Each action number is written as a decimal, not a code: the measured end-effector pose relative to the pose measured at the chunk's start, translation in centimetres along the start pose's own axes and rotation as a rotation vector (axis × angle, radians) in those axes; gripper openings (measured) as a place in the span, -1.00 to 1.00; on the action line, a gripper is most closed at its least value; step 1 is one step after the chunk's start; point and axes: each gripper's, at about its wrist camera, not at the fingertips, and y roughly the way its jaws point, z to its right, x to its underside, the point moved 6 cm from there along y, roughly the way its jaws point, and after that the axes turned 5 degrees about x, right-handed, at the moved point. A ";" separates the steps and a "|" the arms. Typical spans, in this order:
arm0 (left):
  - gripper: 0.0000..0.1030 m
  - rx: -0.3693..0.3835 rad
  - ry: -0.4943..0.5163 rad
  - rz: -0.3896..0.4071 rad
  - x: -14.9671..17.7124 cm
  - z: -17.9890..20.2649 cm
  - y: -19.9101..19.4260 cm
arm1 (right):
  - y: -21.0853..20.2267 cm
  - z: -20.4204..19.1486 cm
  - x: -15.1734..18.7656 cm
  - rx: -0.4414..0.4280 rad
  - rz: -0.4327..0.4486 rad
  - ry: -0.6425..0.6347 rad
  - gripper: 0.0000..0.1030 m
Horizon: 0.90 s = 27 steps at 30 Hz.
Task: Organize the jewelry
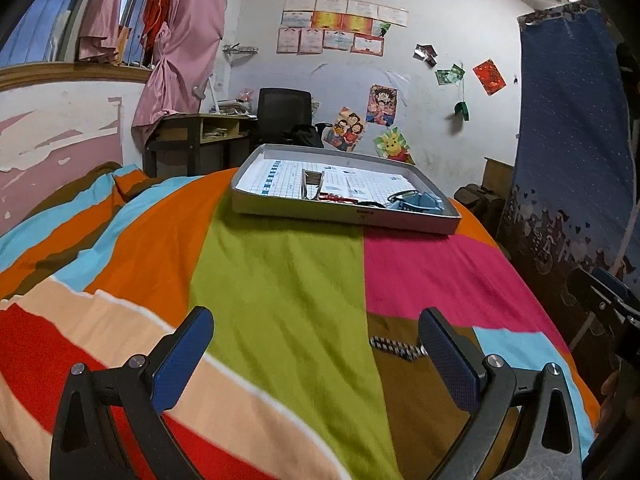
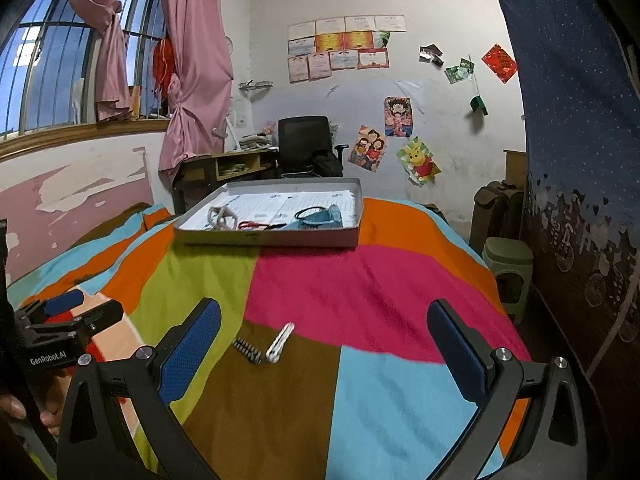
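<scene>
Right, bed [image 2: 372, 280] fills the room, covered by a patchwork quilt [image 1: 280, 280] in orange, green, pink, brown, blue blocks. At the far end sits a shallow grey tray [image 2: 272, 238] lined with grid paper. Inside it: a blue hair clip [image 2: 324, 216] at the right, a dark loop just beside it, a red piece [image 2: 252, 225] mid-front, and a pale looped item [image 2: 221, 216] at the left.

Left gripper [image 1: 316, 344] hovers low over the green and brown blocks, fingers [image 1: 184, 356] spread wide, holding nothing. Right gripper [image 2: 326, 346] hovers over brown and blue, fingers [image 2: 460, 360] equally wide apart, also empty. The left one shows at the left edge of the right wrist view, a hand [image 2: 16, 408] under it.

Loose jewelry lies on the brown block, well apart from the tray: a black-and-white beaded chain [image 2: 247, 351] touching a white clip-like piece [image 2: 280, 343]. In the left wrist view the chain [image 1: 394, 347] sits right against the inner face of the right-side finger; the white piece is hidden there.
</scene>
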 end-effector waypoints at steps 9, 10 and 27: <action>1.00 0.009 -0.006 -0.028 -0.4 -0.8 5.0 | 6.0 -0.5 -0.8 0.000 -0.033 -0.008 0.97; 1.00 0.011 -0.003 -0.033 -0.4 -0.8 5.5 | 6.5 -0.5 -0.6 0.001 -0.041 -0.012 0.97; 1.00 0.224 0.205 -0.311 2.0 1.0 12.7 | 17.7 -3.4 4.6 -0.158 -0.346 -0.020 0.87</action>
